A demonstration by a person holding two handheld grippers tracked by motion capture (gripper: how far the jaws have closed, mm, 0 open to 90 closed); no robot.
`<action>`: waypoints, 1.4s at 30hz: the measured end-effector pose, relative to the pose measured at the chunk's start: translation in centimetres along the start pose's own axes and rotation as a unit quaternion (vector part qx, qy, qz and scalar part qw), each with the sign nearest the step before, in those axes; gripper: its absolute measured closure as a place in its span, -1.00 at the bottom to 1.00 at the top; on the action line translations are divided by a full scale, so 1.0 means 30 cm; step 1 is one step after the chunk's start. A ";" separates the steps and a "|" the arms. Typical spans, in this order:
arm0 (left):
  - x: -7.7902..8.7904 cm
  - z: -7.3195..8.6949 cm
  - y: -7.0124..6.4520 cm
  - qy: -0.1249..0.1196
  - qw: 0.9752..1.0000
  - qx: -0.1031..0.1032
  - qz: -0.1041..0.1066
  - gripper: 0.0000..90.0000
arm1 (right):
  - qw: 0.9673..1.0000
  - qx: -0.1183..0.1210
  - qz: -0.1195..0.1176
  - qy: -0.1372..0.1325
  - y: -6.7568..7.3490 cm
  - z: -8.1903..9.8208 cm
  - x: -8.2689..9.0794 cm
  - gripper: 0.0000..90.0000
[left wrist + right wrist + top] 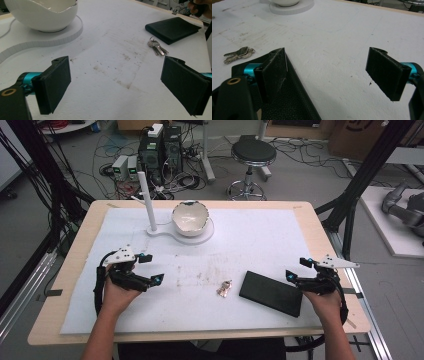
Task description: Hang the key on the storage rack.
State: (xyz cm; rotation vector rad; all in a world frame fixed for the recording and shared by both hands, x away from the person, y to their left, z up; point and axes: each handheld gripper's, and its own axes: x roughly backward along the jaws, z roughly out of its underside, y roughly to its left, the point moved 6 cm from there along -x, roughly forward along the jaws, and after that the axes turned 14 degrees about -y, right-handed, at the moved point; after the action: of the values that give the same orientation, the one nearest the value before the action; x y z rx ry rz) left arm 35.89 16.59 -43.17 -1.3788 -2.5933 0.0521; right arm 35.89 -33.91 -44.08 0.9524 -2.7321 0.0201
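On a white-covered bench (280, 235), a flat black wallet (271, 293) lies at about 5 o'clock, with a small bunch of keys (224, 288) just beside it toward 9 o'clock. The right gripper (292, 276) hovers at the wallet's 3 o'clock edge, jaws wide apart and empty; the left gripper (152, 268), at 8 o'clock, is likewise wide and empty. The wallet looks light, slightly soft and grainy, best pinched across one thin edge. The keys look hard and slippery.

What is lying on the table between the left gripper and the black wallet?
A small bunch of keys lies between the left gripper and the black wallet, close beside the wallet, in the high view.
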 end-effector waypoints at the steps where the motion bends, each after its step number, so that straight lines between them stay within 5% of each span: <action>1: -0.001 -0.002 -0.001 -0.002 1.000 0.002 -0.001 -0.79 | 1.000 -0.001 0.000 -0.001 0.001 -0.001 0.000 -0.60; 11: -0.035 -0.005 -0.025 0.004 1.000 0.009 0.009 -0.79 | 1.000 -0.002 0.000 0.003 0.003 0.003 0.001 -0.60; 16: -0.090 -0.018 -0.072 0.006 1.000 0.006 0.028 -0.78 | 1.000 -0.002 0.004 0.002 -0.003 0.003 0.008 -0.60; 25: -0.298 -0.038 -0.177 0.017 0.999 0.005 0.046 -0.67 | 1.000 -0.007 0.004 0.000 -0.008 0.007 0.010 -0.60; 31: -0.467 -0.005 -0.238 0.063 0.996 -0.010 0.055 -0.57 | 1.000 -0.002 0.001 0.006 -0.007 0.015 0.002 -0.60; 42: -0.607 0.055 -0.303 0.090 0.992 0.004 0.087 -0.34 | 1.000 -0.005 -0.001 0.003 -0.010 0.016 0.003 -0.60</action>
State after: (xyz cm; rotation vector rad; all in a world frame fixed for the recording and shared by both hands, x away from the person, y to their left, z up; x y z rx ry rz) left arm 38.03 -3.42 -46.60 -1.5267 -2.3202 -0.0343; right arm 35.89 -34.25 -44.54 0.9506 -2.7232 0.0093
